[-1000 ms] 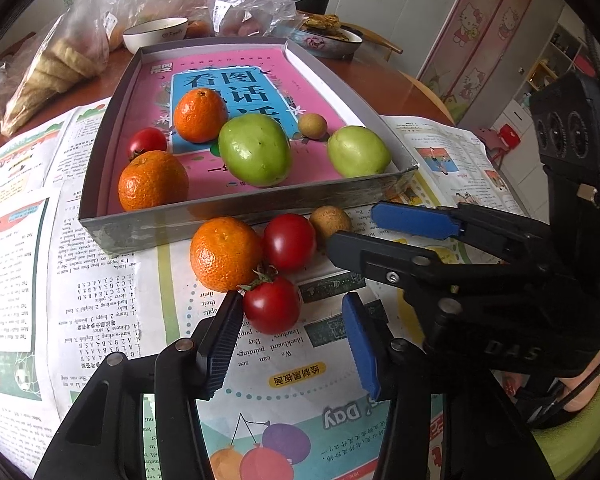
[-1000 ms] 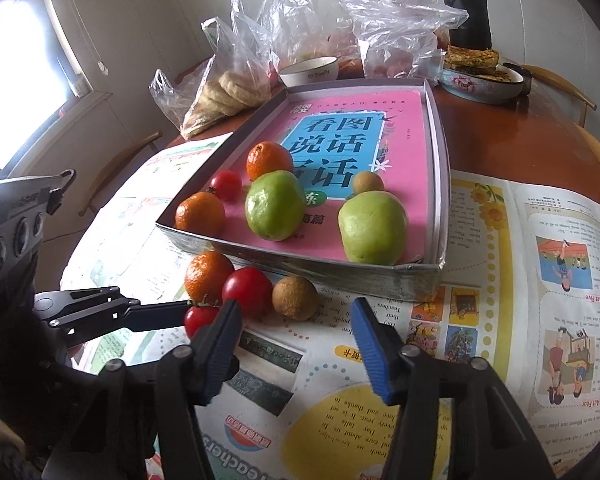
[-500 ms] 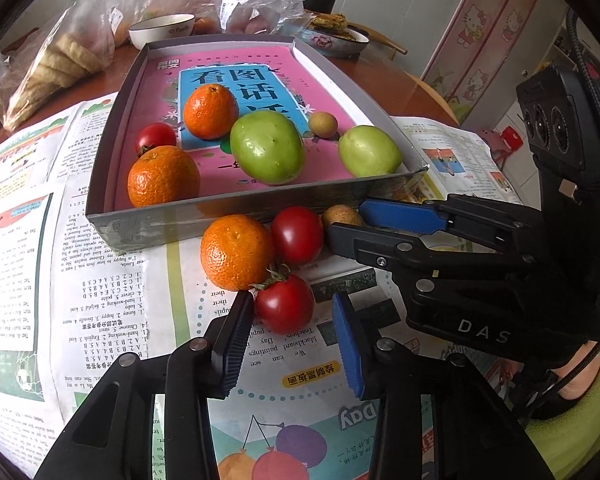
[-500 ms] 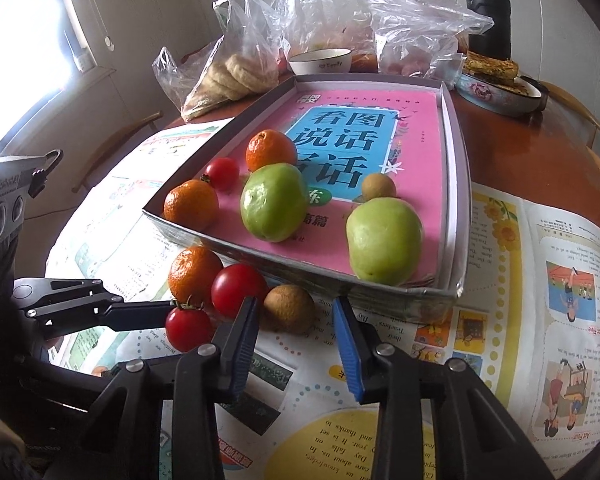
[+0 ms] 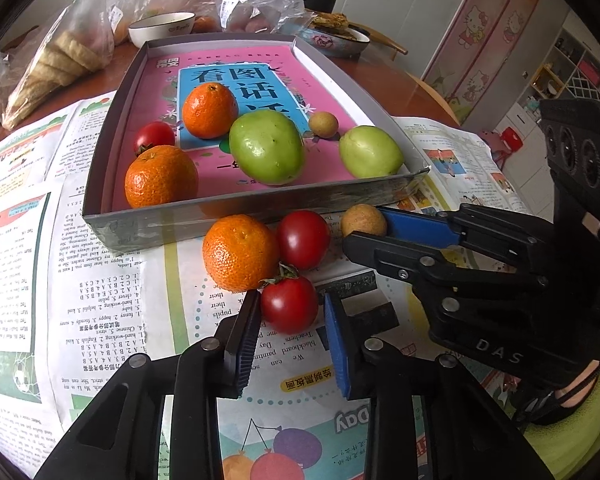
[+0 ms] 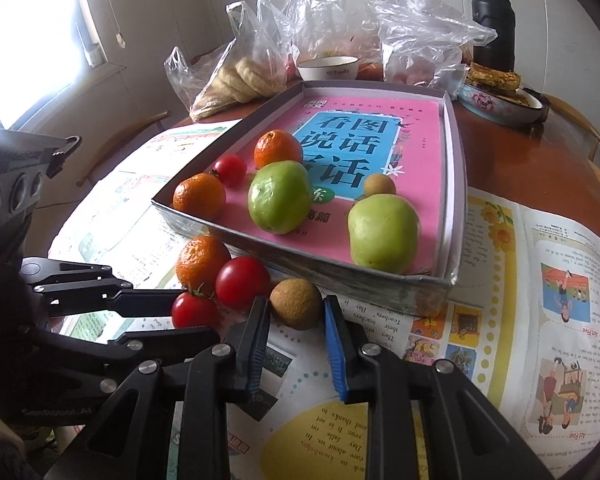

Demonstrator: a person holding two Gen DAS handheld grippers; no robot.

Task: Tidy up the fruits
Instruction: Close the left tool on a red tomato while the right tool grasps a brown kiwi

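Left to right across the bench [image 5: 384, 80]: I am closing the left gripper [image 5: 290, 334] on the nearest tomato [image 5: 289, 304]. Its fingers [image 5: 244, 340] are drawing in on both flanks, and from the left wrist view the dark pad looks to be touching the skin while the blue pad stands just beside it, so I judge the grip not yet firm. This tomato is lying on the newspaper [image 5: 100, 280], touching the loose orange [image 5: 239, 253] and just below a second tomato [image 5: 303, 239].

I judge the tomato to be light, smooth, slippery and thin-skinned. It should be taken across its widest part, below the green stalk, with gentle pressure, since a hard squeeze could split it.

Further right, I am closing the right gripper [image 6: 296, 324] on the small brown fruit [image 6: 296, 303]. This fruit is sitting between the two pads, close to both; I cannot tell whether they are pressing yet. It is resting on the newspaper just in front of the tray [image 6: 454, 184].

I judge the brown fruit to be light, firm-shelled and rough, so less prone to slip, though round enough to roll. A hold across its middle is suiting it best.

The tray is already holding two oranges, one tomato, two green fruits and one small brown fruit.
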